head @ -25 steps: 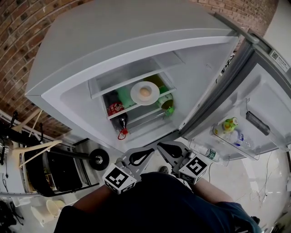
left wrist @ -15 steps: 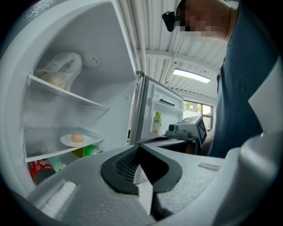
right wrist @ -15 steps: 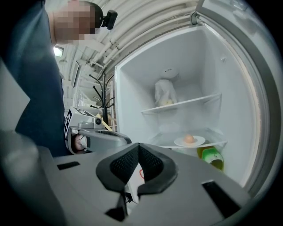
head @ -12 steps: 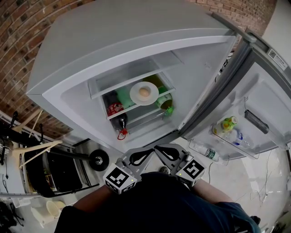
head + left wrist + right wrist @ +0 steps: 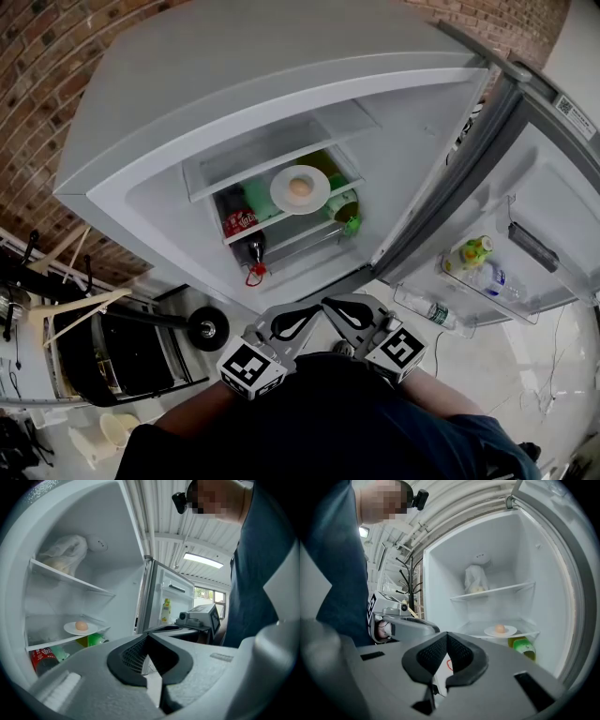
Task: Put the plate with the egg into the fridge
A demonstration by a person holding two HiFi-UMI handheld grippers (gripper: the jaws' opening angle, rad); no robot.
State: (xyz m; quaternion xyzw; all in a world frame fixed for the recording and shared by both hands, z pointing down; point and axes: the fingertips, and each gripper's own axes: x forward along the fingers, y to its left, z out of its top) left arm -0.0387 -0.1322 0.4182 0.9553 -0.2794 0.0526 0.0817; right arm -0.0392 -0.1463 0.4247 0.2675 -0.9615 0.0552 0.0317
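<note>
A white plate (image 5: 300,189) with a brown egg (image 5: 299,187) on it rests on a glass shelf inside the open fridge (image 5: 150,131). The same plate (image 5: 80,628) (image 5: 500,631) shows in both gripper views, far ahead of the jaws. Both grippers are held low and close to the person's body, well short of the fridge. The left gripper (image 5: 317,308) (image 5: 147,635) is shut with nothing between its tips. Beside it, the right gripper (image 5: 325,303) (image 5: 446,635) is also shut and empty. The two sets of tips nearly meet in the head view.
The fridge door (image 5: 553,187) stands open to the right, with bottles (image 5: 473,255) in its rack. Below the plate's shelf are a red can (image 5: 237,223), a dark bottle (image 5: 253,248) and green bottles (image 5: 345,211). A bag (image 5: 476,579) lies on the upper shelf. A chair and hanger (image 5: 75,314) stand at left.
Both grippers stay shut and close to the body. The right one has shifted slightly, left and then back. The plate with the egg has not moved.
</note>
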